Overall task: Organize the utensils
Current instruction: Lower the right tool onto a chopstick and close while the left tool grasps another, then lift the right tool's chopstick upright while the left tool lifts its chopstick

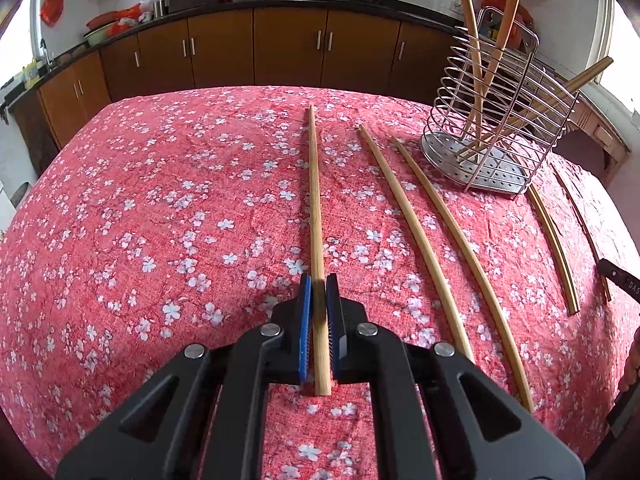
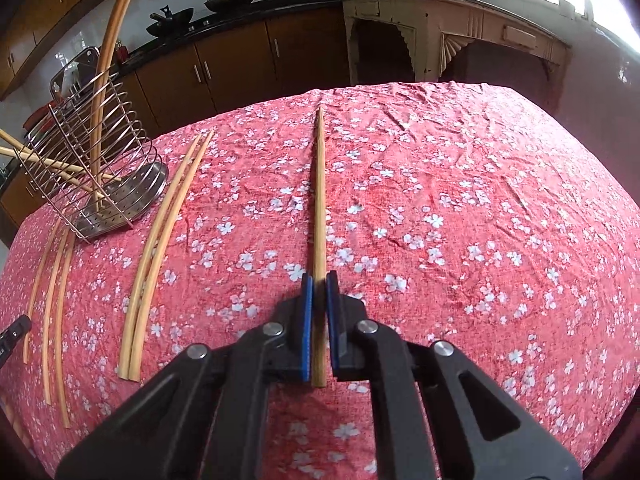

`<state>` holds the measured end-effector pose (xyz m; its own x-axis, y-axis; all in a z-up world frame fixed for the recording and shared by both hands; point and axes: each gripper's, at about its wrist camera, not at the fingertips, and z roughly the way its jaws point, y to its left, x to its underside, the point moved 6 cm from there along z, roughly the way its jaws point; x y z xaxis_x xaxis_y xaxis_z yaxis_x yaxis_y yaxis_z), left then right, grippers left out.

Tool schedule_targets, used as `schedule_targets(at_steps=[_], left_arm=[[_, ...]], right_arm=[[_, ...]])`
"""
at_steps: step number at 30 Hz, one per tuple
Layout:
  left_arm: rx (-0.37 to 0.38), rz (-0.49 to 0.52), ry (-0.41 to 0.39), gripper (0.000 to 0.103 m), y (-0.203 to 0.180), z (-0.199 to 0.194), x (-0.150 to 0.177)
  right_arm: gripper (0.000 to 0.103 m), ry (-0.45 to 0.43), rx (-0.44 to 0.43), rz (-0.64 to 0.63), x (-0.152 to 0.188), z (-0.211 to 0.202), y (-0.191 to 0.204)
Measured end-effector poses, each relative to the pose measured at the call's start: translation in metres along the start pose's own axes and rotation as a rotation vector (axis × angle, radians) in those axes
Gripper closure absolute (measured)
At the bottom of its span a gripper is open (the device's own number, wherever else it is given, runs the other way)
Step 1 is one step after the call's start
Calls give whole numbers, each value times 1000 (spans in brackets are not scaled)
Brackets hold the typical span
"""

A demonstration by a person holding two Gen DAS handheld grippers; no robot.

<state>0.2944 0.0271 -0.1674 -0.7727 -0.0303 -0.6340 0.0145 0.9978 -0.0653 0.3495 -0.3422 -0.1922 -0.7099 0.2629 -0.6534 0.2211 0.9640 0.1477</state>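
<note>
Left gripper [image 1: 319,280] pinches a smooth tapered wooden chopstick [image 1: 315,200]; right gripper [image 2: 319,278] clamps another chopstick [image 2: 319,192]. Both lie on the floral red tablecloth [image 1: 160,220], flanking the wire utensil holder [image 1: 492,128].

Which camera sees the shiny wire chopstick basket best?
The left wrist view: the wire chopstick holder sits nearer, showing its perforated base and the chopsticks inside. The right wrist view shows the wire chopstick holder smaller, at the left edge.

Tops of the holder's chopsticks [image 1: 508,12] beyond the frame; possibly a claw [image 1: 620,280] at the edge.
</note>
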Motion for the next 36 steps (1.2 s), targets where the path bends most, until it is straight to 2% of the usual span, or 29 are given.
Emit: schedule_targets(at_steps=[11, 14, 17, 22, 32, 36], left_arm=[[-38, 28, 3, 95, -7, -5, 5], [-38, 38, 6, 96, -7, -7, 6], [-14, 28, 5, 96, -5, -15, 7], [20, 12, -93, 96, 3, -48, -4], [92, -72, -384, 96, 9, -135, -58], [110, -90, -443, 96, 8, -151, -70]], right_arm=[[95, 1, -14, -10, 0, -2, -3], [95, 6, -53, 10, 1, -6, -4], [95, -45, -60, -3, -1, -22, -5], [95, -163, -85, -11, -16, -58, -7], [95, -415, -153, 23, -55, -128, -12], [95, -484, -175, 23, -65, -147, -9]])
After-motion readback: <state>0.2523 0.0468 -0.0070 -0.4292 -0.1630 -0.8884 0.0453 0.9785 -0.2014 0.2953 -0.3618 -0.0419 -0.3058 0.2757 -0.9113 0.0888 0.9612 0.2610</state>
